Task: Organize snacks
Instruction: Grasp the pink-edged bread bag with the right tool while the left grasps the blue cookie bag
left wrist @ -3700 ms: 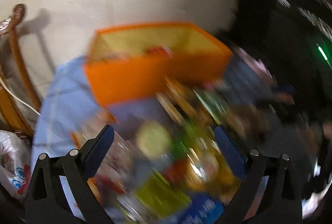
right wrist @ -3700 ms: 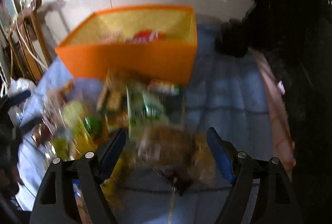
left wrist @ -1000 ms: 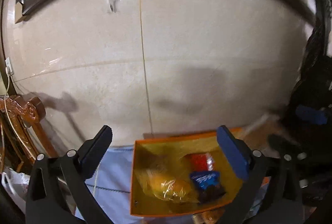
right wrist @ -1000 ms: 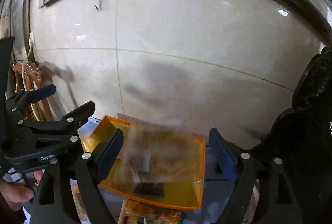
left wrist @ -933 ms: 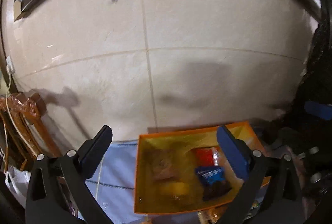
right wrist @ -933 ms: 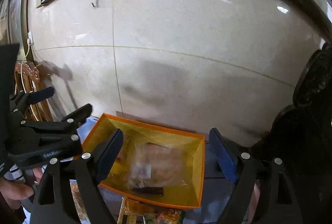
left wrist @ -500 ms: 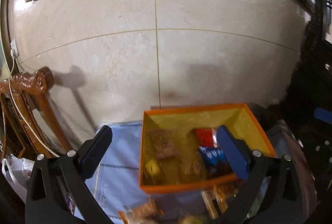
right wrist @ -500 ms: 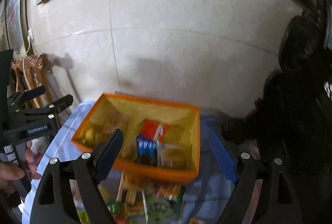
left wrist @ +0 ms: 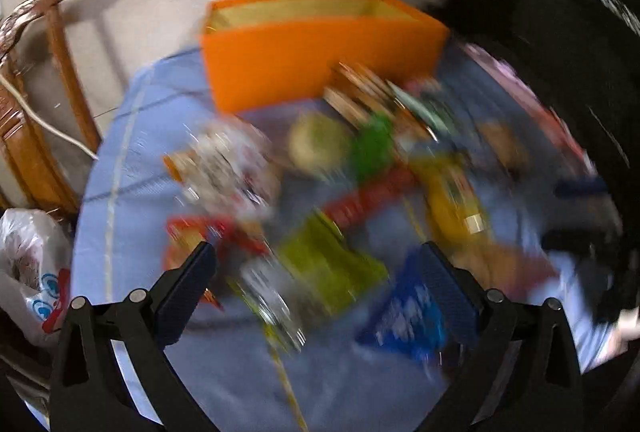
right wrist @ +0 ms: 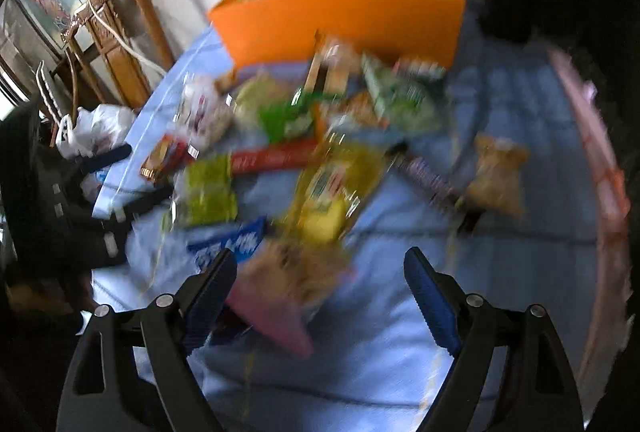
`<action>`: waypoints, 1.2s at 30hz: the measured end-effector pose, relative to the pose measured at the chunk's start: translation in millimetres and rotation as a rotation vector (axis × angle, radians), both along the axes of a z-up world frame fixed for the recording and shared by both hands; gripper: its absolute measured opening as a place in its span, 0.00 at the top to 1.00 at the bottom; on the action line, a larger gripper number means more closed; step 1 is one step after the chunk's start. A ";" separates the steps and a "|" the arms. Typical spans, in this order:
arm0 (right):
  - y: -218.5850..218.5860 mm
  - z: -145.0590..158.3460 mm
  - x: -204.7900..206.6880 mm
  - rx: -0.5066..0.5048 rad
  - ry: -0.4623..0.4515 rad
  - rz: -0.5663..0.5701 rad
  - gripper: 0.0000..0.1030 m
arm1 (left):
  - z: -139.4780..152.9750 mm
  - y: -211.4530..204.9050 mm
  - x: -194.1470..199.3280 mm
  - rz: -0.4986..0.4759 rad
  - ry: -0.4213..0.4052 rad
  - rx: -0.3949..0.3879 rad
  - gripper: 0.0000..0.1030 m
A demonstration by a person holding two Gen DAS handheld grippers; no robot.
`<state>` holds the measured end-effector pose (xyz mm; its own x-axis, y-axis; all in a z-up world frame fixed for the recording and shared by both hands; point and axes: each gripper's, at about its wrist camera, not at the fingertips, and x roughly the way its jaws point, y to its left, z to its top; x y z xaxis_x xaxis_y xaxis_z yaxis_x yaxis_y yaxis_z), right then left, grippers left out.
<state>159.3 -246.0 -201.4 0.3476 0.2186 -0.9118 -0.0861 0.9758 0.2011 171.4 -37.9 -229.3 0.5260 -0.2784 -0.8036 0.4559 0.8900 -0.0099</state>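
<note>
Both views have swung down from the wall and the orange box (left wrist: pixel 320 60) to the snack pile (right wrist: pixel 304 160) on the blue-clothed worktop (right wrist: pixel 520 272). The left gripper (left wrist: pixel 318 274) and right gripper (right wrist: pixel 316 278) hang above the blurred packets, jaws wide apart and empty; the box stands beyond the pile.

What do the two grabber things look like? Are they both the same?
Yes, they match. The left tongs and the right tongs each have two black plastic arms with open triangle-shaped cut-outs and round silver bolts. Each arm ends in a dark blue pad with a bumpy, ribbed face. No sleeves or cables show on them.
</note>
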 end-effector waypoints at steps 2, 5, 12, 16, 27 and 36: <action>6.2 -5.2 1.0 0.015 0.008 0.003 0.17 | -13.8 -10.4 -24.8 -0.086 -0.019 0.015 0.04; 19.8 -14.4 5.8 0.015 0.012 0.030 0.17 | -20.9 -28.2 -44.5 -0.174 -0.076 0.024 0.04; 24.8 -57.1 16.5 0.012 0.139 0.029 0.43 | -61.1 -61.8 -45.4 -0.186 0.018 -0.021 0.05; 0.9 -50.9 9.6 0.020 0.120 -0.022 0.64 | -65.7 -64.5 -49.2 -0.214 0.031 -0.053 0.28; -30.1 -36.0 -4.5 0.021 0.084 -0.068 0.66 | -58.8 -78.4 -47.0 -0.296 0.064 -0.098 0.47; -35.2 -33.9 -5.1 0.021 0.074 -0.086 0.66 | -75.7 -105.8 -47.1 -0.301 0.137 -0.038 0.04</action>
<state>154.1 -281.3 -235.3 0.2982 0.2097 -0.9312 0.0139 0.9745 0.2239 124.3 -143.7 -305.0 0.3034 -0.4360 -0.8472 0.6905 0.7133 -0.1198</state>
